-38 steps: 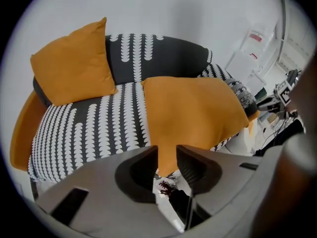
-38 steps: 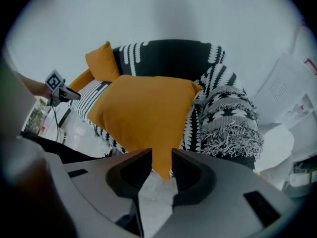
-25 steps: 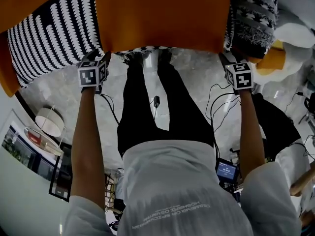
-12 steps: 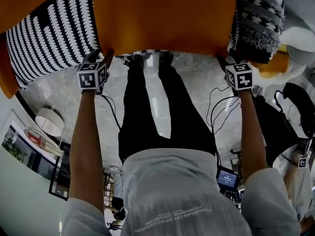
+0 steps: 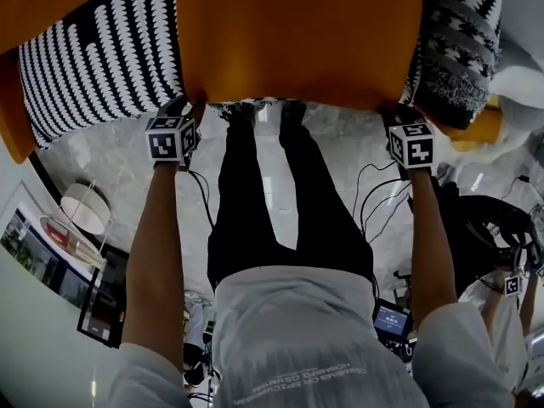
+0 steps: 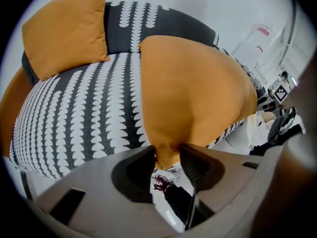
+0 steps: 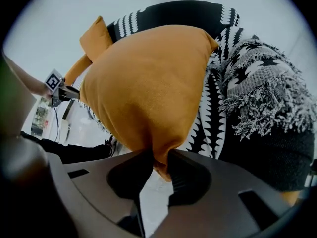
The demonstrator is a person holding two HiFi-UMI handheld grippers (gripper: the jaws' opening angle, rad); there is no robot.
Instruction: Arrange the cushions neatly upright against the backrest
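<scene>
My left gripper has just been closing, and in the left gripper view its jaws now pinch one bottom corner of the big orange cushion. The fabric bunches into a small fold that fills the gap and touches both pads. The jaws are not fully together; the wad of cloth keeps them a little apart.

The right gripper has also just been closing. In the right gripper view its jaws sit closer together and squeeze the other bottom corner of the same cushion. A nub of orange cloth pokes out below the pads.

In the head view the cushion fills the top centre of the frame. Its lower edge runs straight across between the two marker cubes, one at centre left and one at centre right, and both grippers point steeply down into it.

Behind the cushion, in the left gripper view, the black-and-white patterned seat spreads over the left half of the frame. The matching backrest curves along the top. A second orange cushion leans against that backrest in the upper left, apart from the one I hold.

At the right of the right gripper view a fringed black-and-white cushion sits just beside the held cushion. I cannot tell whether the held cushion rests on the seat or hangs clear of it.
</scene>
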